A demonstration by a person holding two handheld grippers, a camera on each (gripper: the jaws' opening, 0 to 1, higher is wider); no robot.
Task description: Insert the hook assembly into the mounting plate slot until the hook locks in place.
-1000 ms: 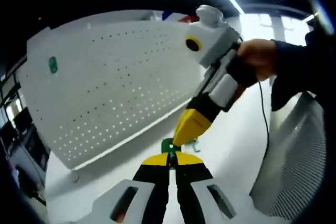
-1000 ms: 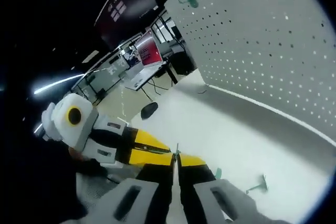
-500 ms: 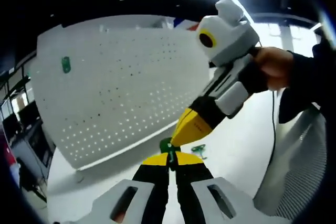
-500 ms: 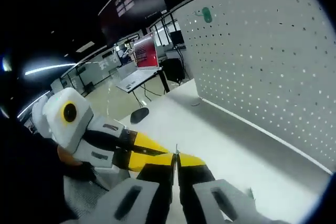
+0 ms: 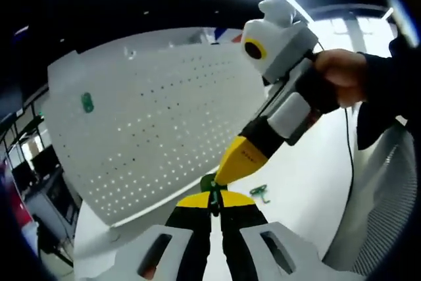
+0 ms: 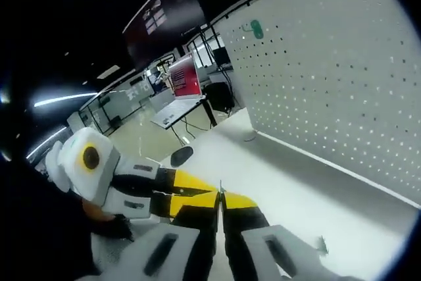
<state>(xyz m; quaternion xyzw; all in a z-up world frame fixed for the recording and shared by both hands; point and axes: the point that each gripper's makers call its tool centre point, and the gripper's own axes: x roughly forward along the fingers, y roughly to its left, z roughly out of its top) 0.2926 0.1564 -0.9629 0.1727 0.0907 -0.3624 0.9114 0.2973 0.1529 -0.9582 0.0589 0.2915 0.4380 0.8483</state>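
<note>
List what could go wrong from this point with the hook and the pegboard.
1. Both grippers, left and right, meet on one small green hook; it may slip or drop during a handover.
2. The hook is held well short of the white pegboard; lining it up with the small holes could miss.
3. A loose green hook on the table could get knocked.

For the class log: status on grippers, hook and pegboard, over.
Left gripper shut on green hook; right gripper tip meets it, jaws closed. White pegboard apart behind, one green hook mounted. Spare green hook on table.
</note>
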